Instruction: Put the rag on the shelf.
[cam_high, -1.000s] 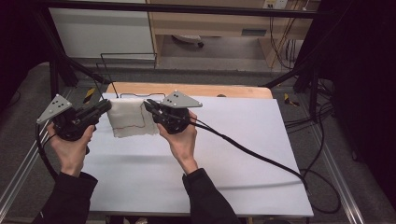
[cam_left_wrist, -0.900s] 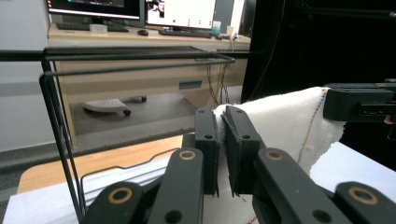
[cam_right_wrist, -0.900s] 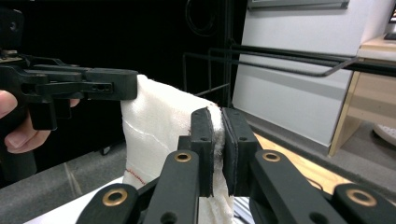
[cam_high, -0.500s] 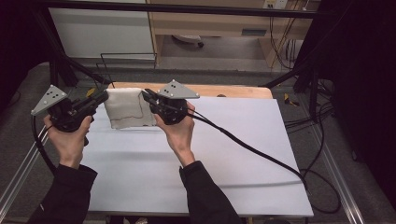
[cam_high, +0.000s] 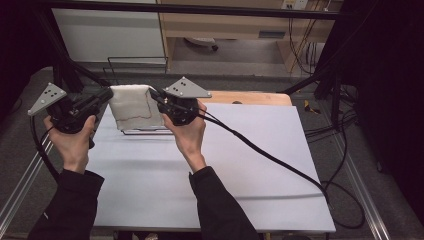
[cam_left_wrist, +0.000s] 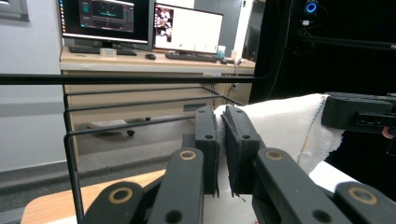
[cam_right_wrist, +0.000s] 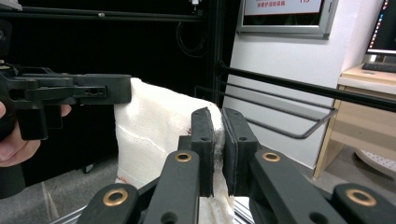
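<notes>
Above the table's far edge: a white towel (cam_high: 131, 107) hangs stretched between the two grippers, lifted off the white tabletop (cam_high: 210, 185).
Left gripper (cam_high: 102, 96): jaws closed on the towel's upper left corner; in the left gripper view (cam_left_wrist: 222, 140) cloth is pinched between the pads.
Right gripper (cam_high: 156, 95): jaws closed on the upper right corner, cloth clamped between the pads in the right gripper view (cam_right_wrist: 218, 140).
Towel: hangs down flat, a thin stitched seam near its lower edge.
Wire rack (cam_high: 145, 132): black, on the table, just behind and under the towel.
Background: wooden desk (cam_left_wrist: 140, 63) with monitors (cam_left_wrist: 187, 28).
</notes>
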